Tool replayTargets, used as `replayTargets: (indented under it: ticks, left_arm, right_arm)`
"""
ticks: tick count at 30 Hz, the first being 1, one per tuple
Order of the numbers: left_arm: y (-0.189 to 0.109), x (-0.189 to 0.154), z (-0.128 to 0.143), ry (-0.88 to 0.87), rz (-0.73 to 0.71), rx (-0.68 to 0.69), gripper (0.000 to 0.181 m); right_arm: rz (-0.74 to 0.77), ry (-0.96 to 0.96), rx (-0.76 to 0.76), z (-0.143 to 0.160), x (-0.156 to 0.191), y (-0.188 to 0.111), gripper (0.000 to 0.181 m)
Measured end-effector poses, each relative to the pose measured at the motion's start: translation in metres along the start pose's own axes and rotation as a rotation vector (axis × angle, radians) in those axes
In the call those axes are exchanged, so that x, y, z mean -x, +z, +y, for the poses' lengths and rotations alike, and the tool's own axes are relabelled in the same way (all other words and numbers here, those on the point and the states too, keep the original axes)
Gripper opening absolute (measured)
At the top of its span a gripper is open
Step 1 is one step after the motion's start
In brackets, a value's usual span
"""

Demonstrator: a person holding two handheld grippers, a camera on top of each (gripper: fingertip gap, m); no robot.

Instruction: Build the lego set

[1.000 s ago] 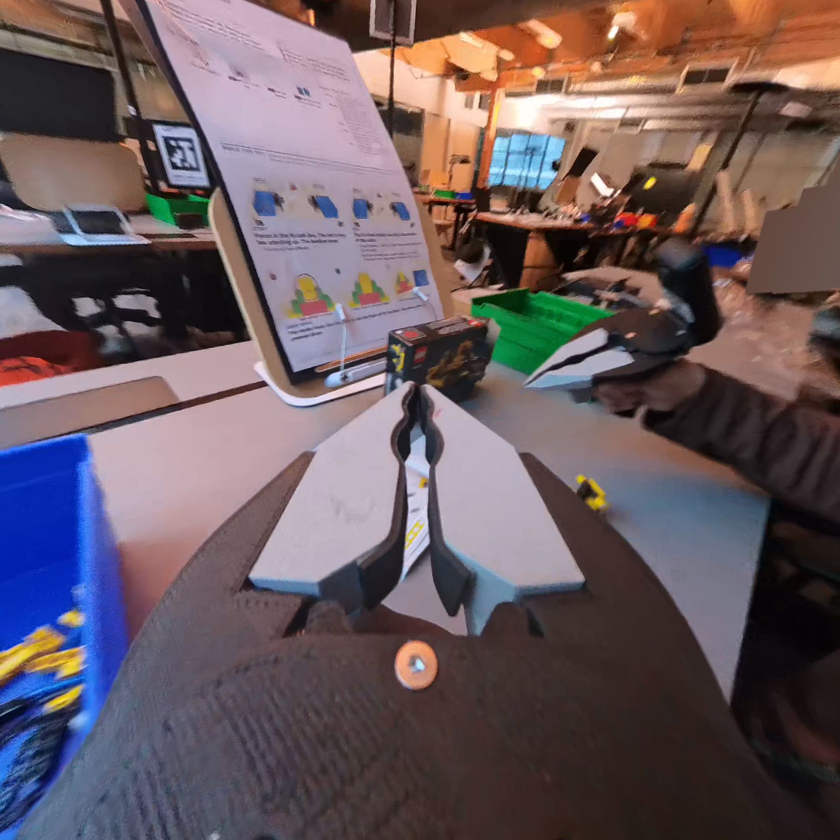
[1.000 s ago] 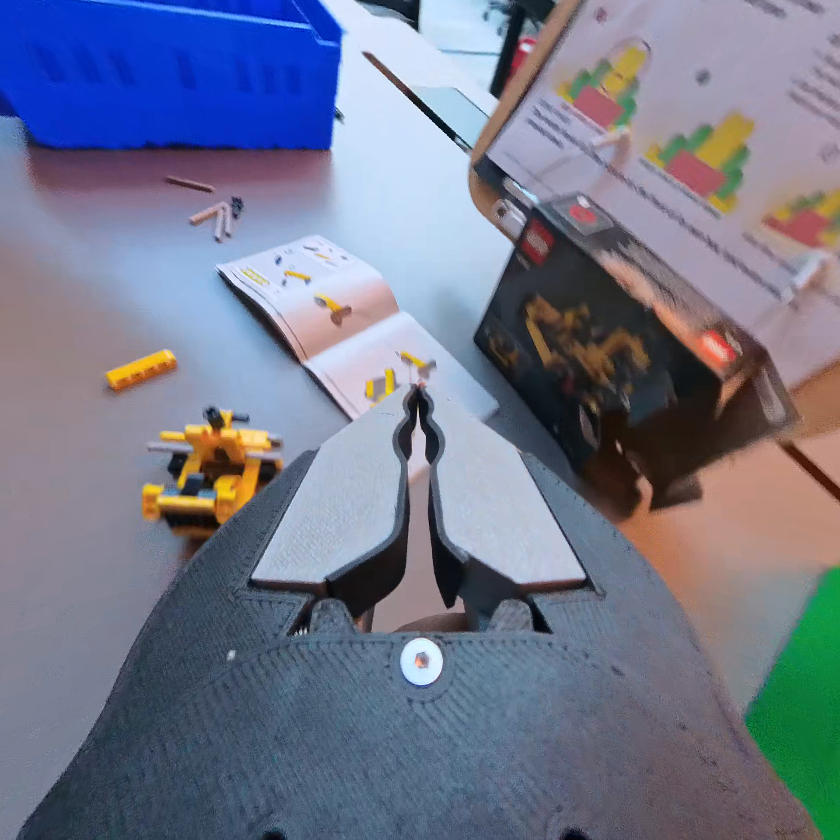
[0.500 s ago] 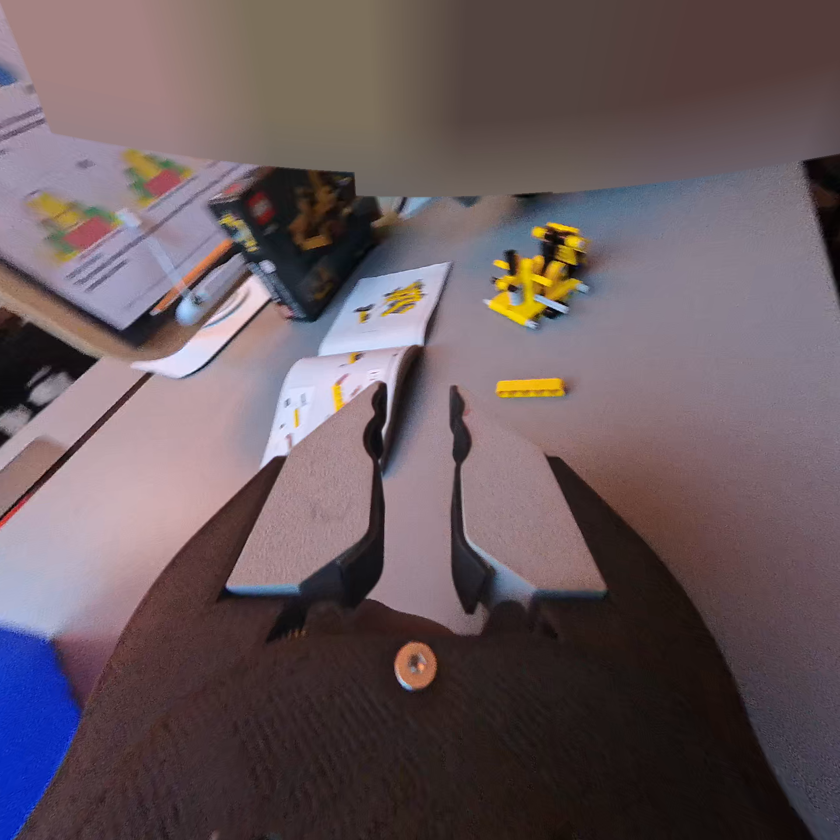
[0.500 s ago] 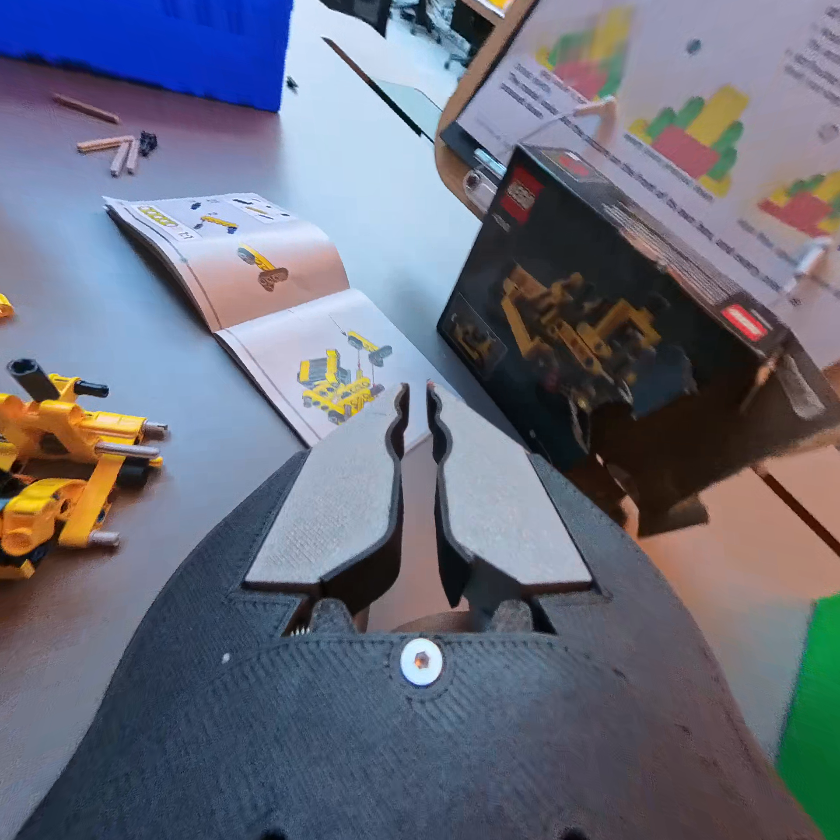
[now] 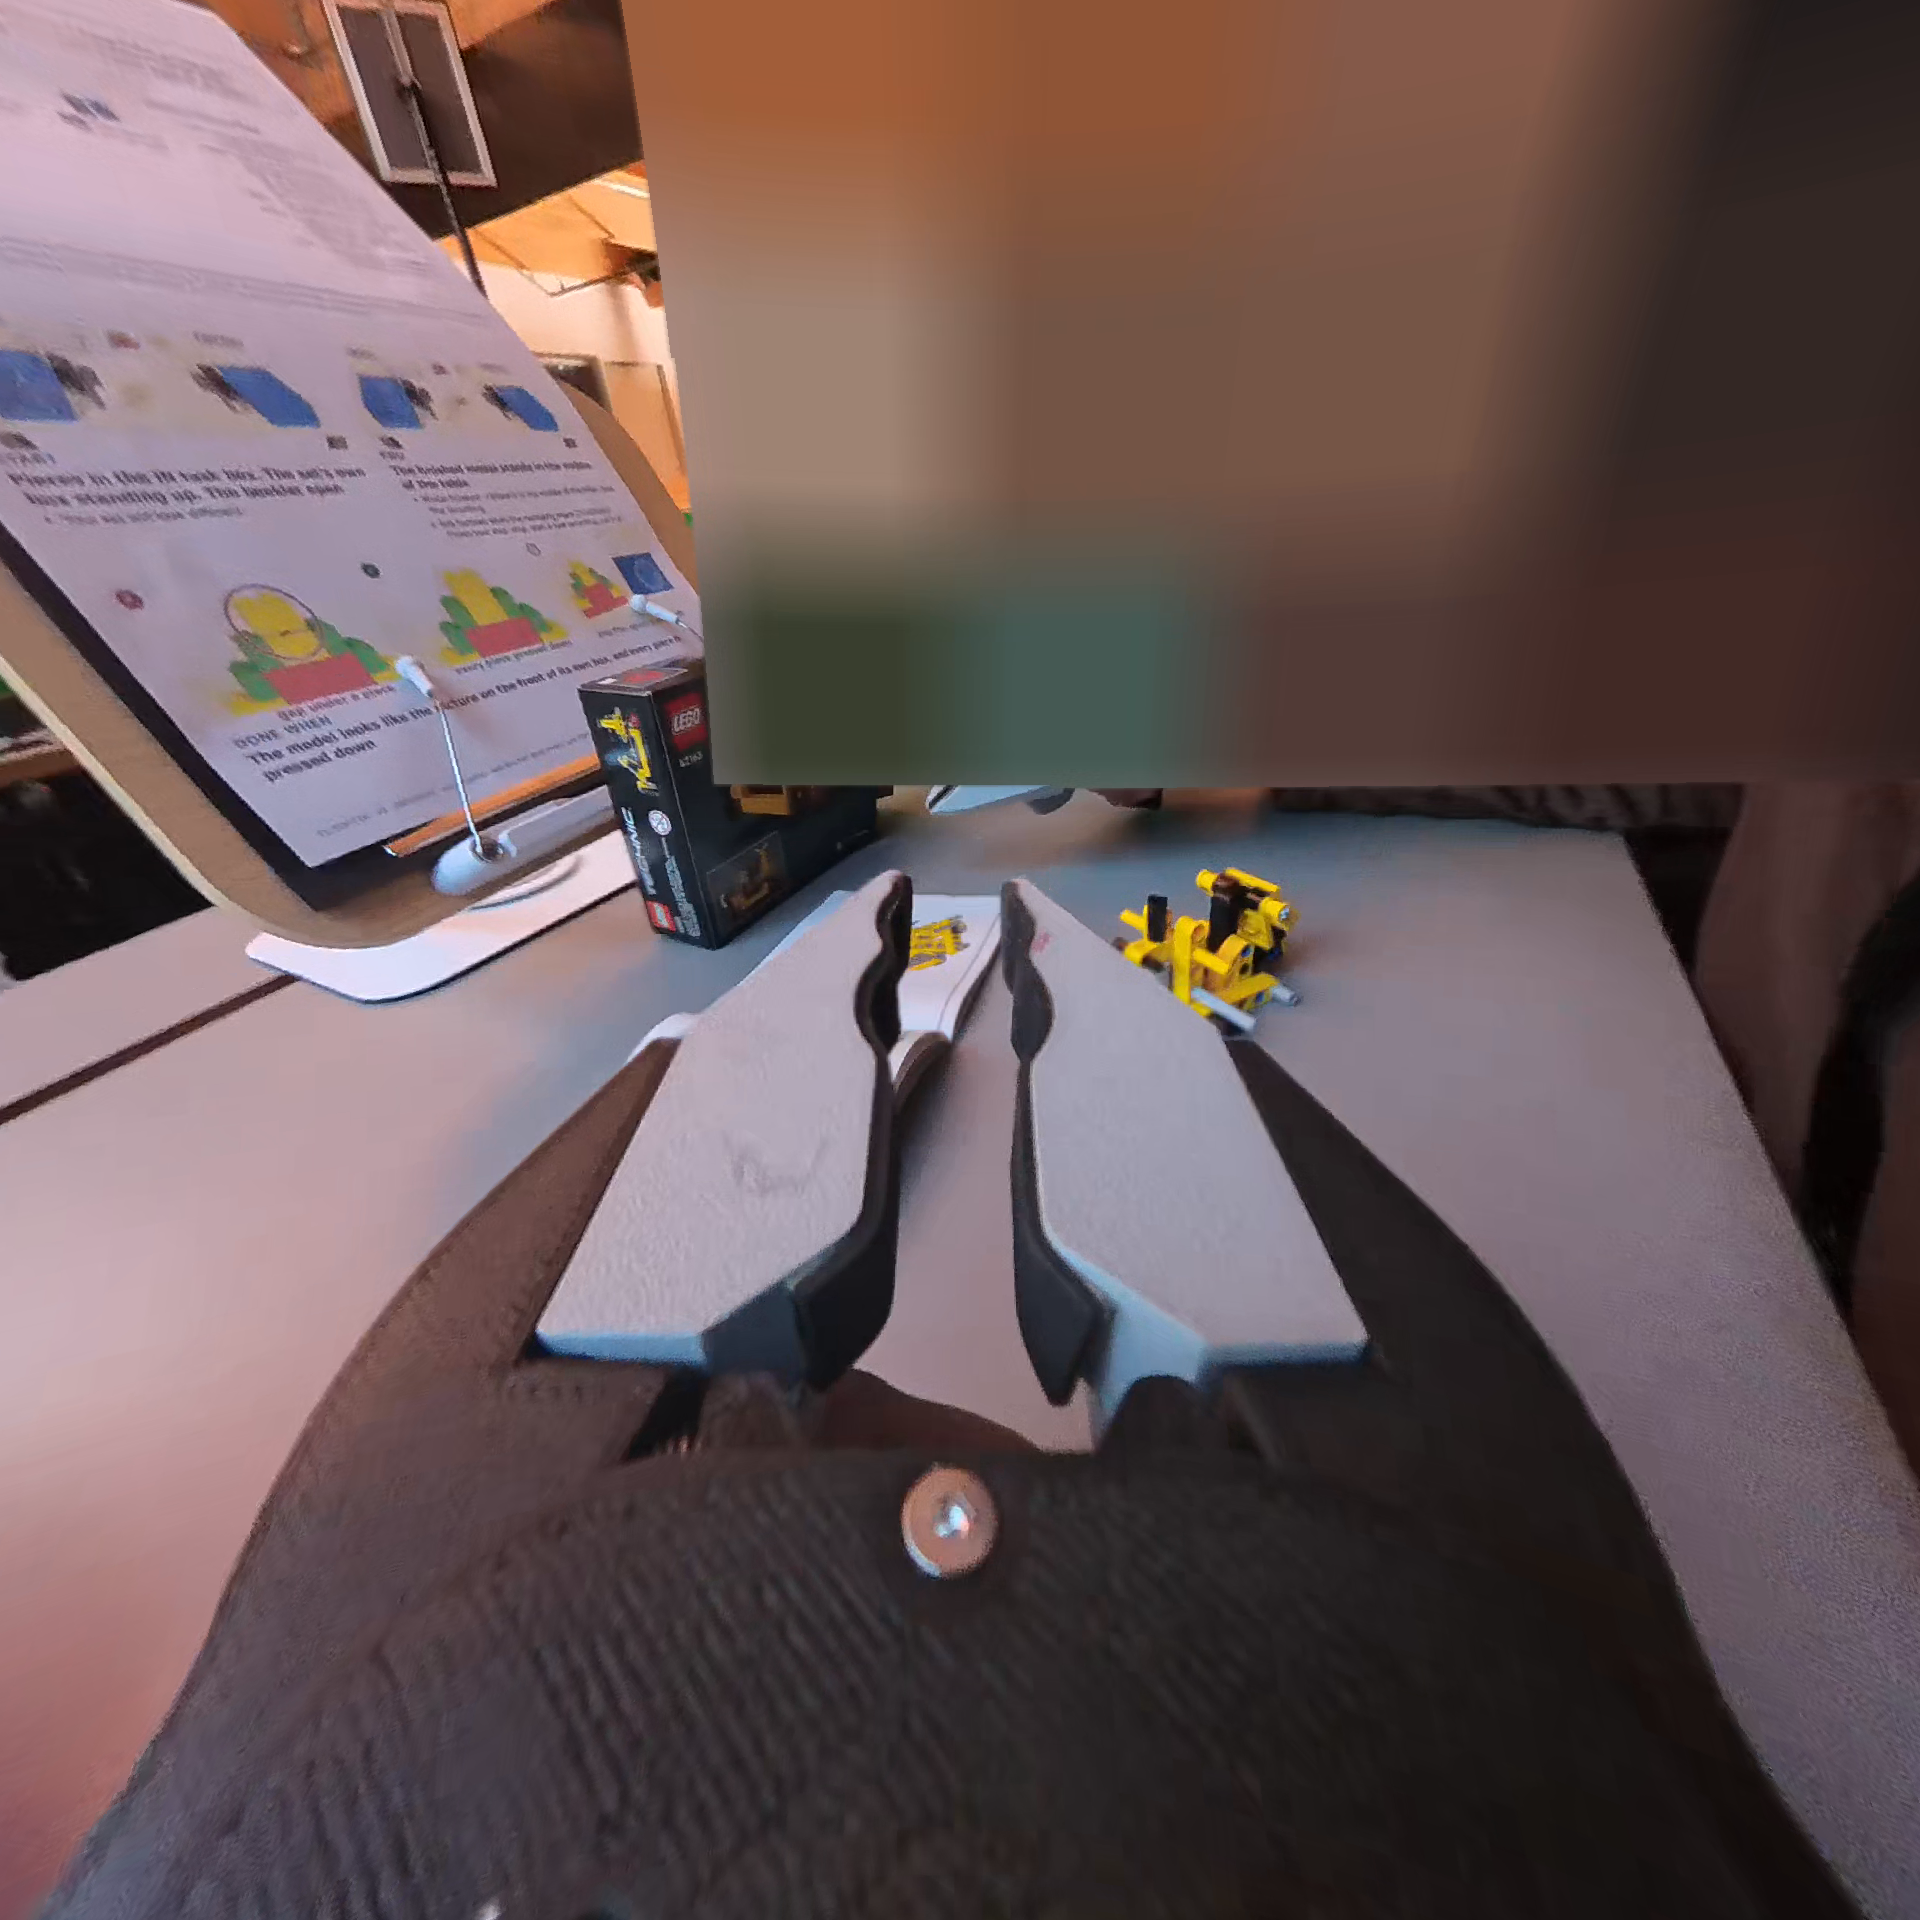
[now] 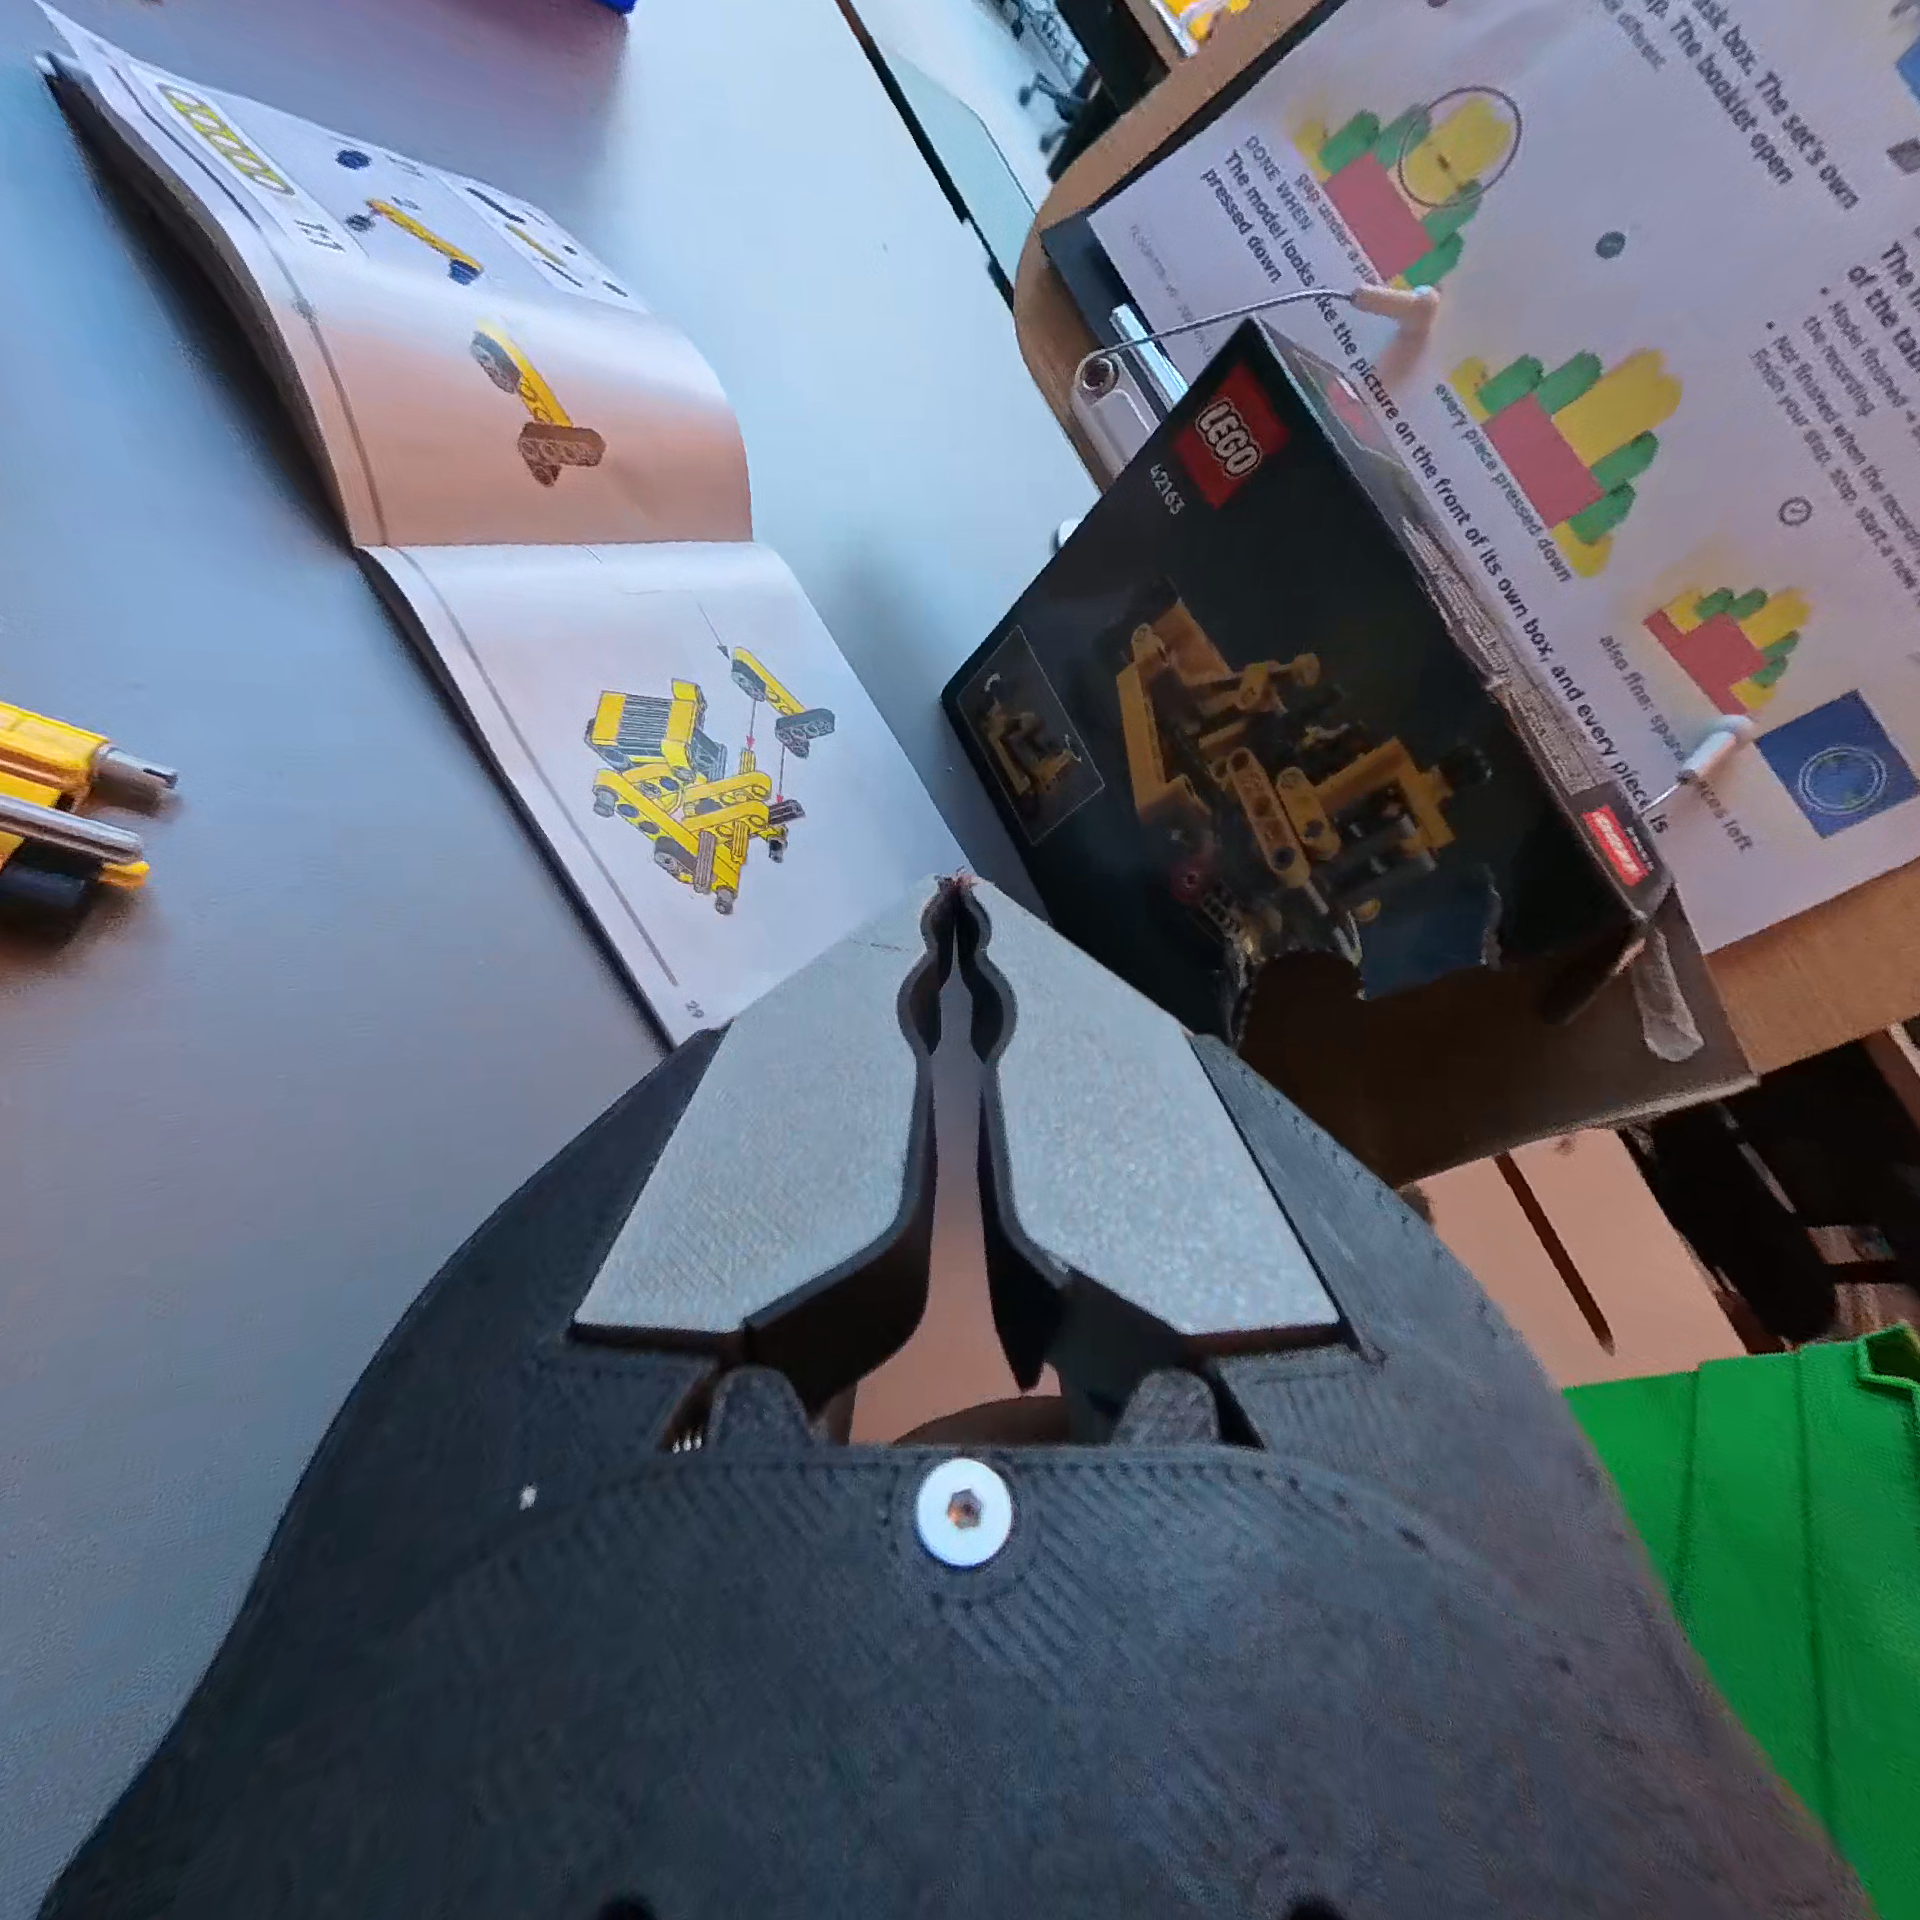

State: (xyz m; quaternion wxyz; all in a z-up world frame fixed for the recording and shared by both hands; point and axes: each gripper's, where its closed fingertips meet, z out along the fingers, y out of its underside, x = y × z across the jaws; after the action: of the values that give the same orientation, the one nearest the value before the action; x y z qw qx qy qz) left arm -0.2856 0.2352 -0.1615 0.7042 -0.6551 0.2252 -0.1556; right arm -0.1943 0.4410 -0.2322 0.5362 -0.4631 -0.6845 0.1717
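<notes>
The half-built yellow model (image 5: pixel 1210 945) — black pins, grey axles sticking out — sits on the grey table (image 5: pixel 1507 1143) beside the open booklet (image 6: pixel 623 665). My left gripper (image 5: pixel 956 902) is spread and empty; my right gripper (image 6: pixel 956 902) is pressed together near the black box (image 6: pixel 1299 727).

A grey table (image 5: pixel 1507 1143) stands under warm orange light, an exposed ceiling (image 5: pixel 540 223) overhead.
</notes>
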Motion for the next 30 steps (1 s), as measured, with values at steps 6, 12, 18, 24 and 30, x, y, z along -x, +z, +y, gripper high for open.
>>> replayTargets:
  ticks: [6,12,18,24,30]
  left_arm:
    - [0.003,-0.003,0.007,0.122,-0.057,0.063,0.015]
    - [0.000,0.011,0.006,0.113,-0.113,0.054,0.014]
    - [-0.003,0.025,0.007,0.112,-0.159,0.061,0.013]
    - [-0.003,0.024,0.007,0.131,-0.158,0.065,0.013]
    - [-0.005,0.031,0.007,0.125,-0.184,0.068,0.013]
  right_arm:
    - [0.034,0.020,-0.025,-0.005,-0.004,-0.005,0.000]
    - [0.086,0.055,-0.009,-0.002,-0.008,-0.009,0.000]
    - [0.080,0.110,-0.027,0.000,-0.013,-0.007,0.000]
    - [0.030,0.138,-0.071,0.002,-0.015,-0.036,0.000]
    - [0.006,0.282,-0.137,0.031,-0.014,-0.107,0.000]
